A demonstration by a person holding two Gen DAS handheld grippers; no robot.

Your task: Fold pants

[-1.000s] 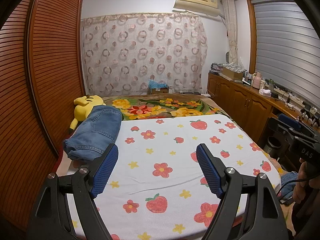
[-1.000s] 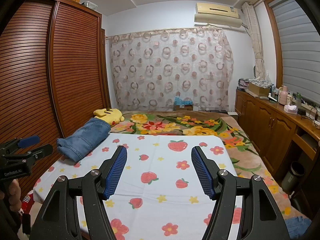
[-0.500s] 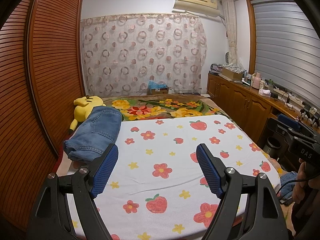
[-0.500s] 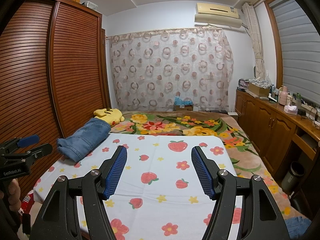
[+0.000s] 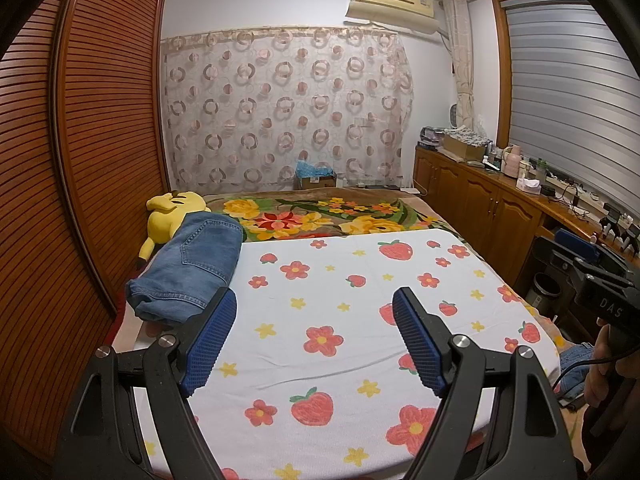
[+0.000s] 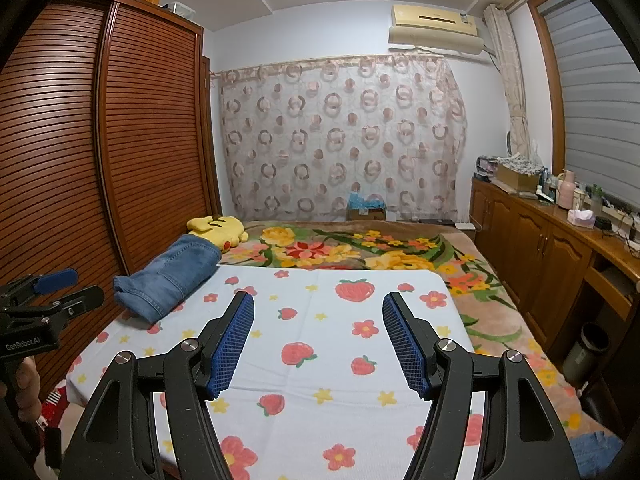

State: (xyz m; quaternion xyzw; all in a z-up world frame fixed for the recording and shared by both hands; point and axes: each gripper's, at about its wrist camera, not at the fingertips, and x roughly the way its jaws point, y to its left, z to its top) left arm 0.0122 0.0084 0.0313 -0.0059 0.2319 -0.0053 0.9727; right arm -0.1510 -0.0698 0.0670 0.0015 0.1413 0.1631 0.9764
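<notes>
Right now both of my grippers hang above the near part of the strawberry sheet (image 5: 320,312), jaws spread wide and nothing between the pads. From my left gripper (image 5: 314,344), the folded jeans (image 5: 192,268) lie ahead and to the left, just past the tip of its left finger, with their far end against the yellow plush (image 5: 168,216). From my right gripper (image 6: 318,340), the same jeans (image 6: 168,276) sit farther off to the left, well apart from its fingers.

I judge the jeans already look folded into a compact bundle, so the step in hand is either a finished fold or the start of fetching another pair; blue denim (image 5: 576,364) shows low to the right of my left gripper, off the bed edge. If I go for that, I should keep the jaws wide, come down on a seam or waistband rather than loose cloth, and close firmly before lifting so the fabric does not slip.
</notes>
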